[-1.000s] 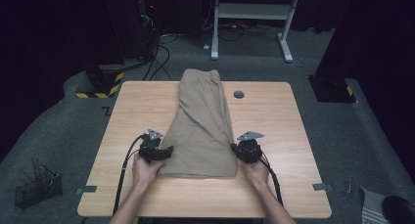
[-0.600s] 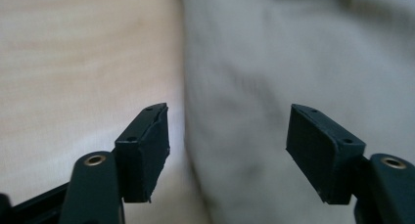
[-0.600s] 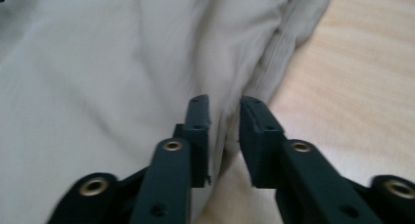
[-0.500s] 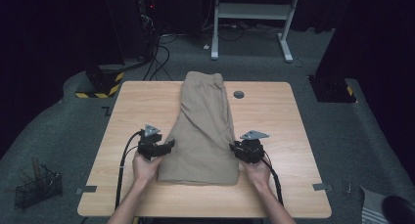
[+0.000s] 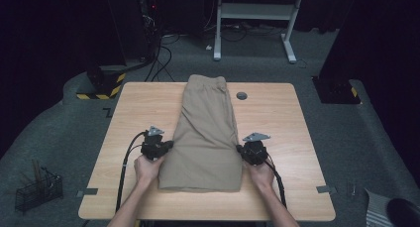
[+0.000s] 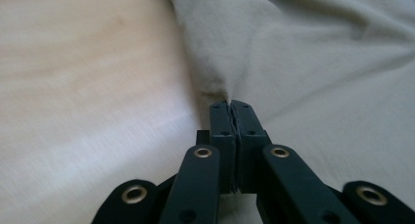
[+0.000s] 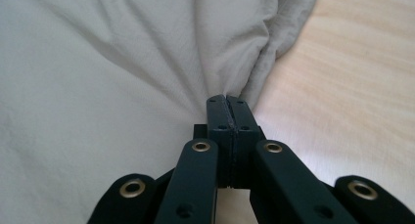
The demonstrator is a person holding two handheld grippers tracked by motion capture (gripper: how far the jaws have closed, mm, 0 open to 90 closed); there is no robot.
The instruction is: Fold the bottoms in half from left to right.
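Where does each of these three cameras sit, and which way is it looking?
High view: above the person's side, facing forward and down on the table and shorts; forearms, left gripper and right gripper show.
Left gripper view: rides the left gripper, looking along its shut jaws pinching the shorts' edge.
Right gripper view: rides the right gripper, jaws likewise shut on the shorts.
Shared: all show the shorts on the table.
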